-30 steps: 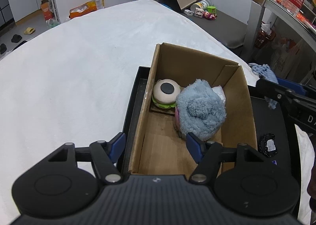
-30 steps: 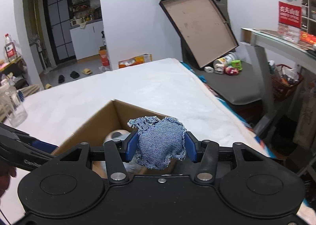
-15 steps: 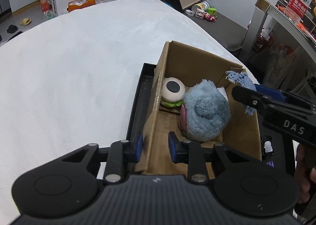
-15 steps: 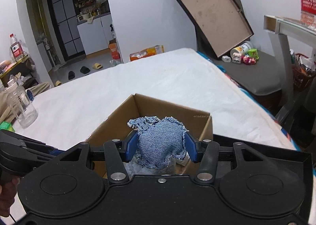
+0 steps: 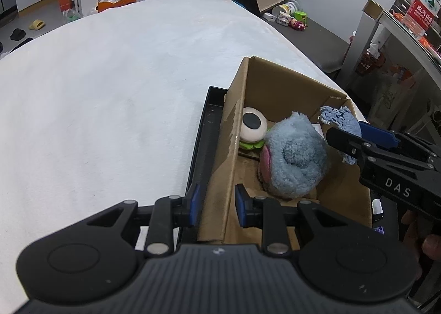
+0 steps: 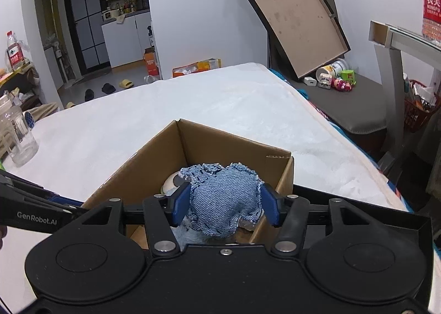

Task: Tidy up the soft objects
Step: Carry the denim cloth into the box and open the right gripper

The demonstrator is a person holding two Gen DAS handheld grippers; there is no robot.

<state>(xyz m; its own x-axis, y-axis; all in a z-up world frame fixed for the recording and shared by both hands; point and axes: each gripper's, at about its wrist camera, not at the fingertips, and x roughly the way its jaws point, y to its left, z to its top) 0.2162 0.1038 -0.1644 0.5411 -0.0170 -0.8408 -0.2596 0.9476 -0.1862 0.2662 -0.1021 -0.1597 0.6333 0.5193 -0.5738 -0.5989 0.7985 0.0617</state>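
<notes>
Right tongs (image 6: 224, 205) hover over the cardboard box (image 5: 275, 88), jaws opening around the denim cushion (image 6: 224, 201), which hides most of the box's contents. Left tongs (image 5: 215, 205) straddle the box's wall; contact unclear.

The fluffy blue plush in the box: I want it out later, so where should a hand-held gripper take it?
Come from above and pinch the rounded top of the fluffy blue plush. It bulges above the cardboard box floor, while the walls and the burger toy beside it block its sides.
</notes>
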